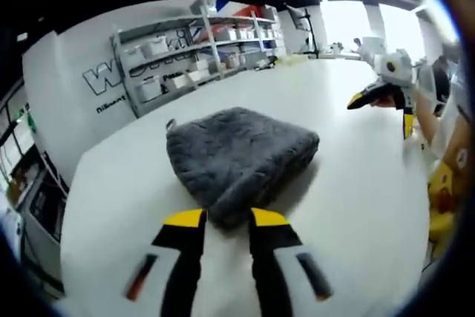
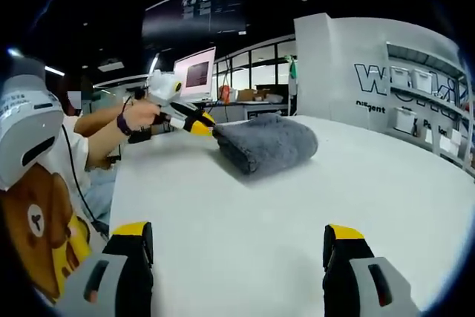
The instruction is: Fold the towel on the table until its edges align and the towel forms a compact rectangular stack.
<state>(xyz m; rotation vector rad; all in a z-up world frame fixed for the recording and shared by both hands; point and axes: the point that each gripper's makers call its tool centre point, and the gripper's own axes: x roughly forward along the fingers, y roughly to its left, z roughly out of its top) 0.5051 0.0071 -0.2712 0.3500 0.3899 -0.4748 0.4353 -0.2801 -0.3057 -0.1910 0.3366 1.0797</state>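
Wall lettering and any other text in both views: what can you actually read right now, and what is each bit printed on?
"W": first big outlined letter on the white wall in the left gripper view; the shelving covers the rest.
"WE": start of the same wall word in the right gripper view; the rest is cut off by shelves.
Small line beneath the big letters: too blurred to read.
Monitor screen: too small to read.

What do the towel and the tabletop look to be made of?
Towel: grey plush fabric, probably microfibre or terry; its surface is fuzzy and matte, and the folded layers bulge softly. Table: smooth white top, likely laminate or painted board; it has a slight sheen and no grain. The exact material can't be told.
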